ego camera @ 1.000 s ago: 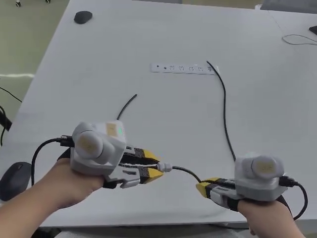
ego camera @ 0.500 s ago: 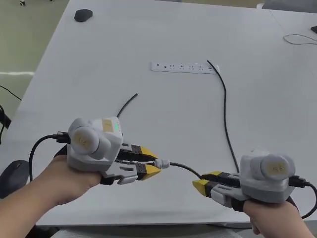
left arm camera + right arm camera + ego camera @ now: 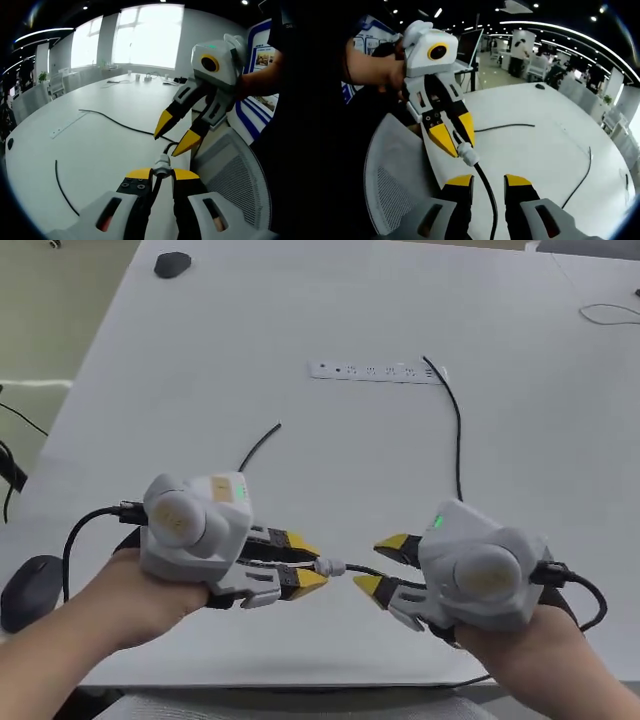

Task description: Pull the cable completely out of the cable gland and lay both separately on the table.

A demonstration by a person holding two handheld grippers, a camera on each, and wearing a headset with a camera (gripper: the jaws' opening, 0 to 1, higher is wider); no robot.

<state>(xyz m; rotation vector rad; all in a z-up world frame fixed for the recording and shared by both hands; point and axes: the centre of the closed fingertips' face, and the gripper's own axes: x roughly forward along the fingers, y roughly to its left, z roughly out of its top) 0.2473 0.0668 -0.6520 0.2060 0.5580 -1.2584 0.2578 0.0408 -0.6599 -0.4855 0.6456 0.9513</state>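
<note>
White table (image 3: 250, 330), bright windows (image 3: 150, 35), ceiling spotlights (image 3: 438, 12)

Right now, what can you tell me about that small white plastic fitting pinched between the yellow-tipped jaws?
The small white plastic cable gland is a short round fitting, clamped by the left gripper between its yellow tips. A thin black cable leaves its front end and runs between the jaws of the open right gripper.

By the tabletop's (image 3: 300, 320) near edge, the cable gland (image 3: 328, 566) sits between left gripper (image 3: 316, 566) and right gripper (image 3: 371, 563); power strip (image 3: 375, 371) lies behind.
</note>
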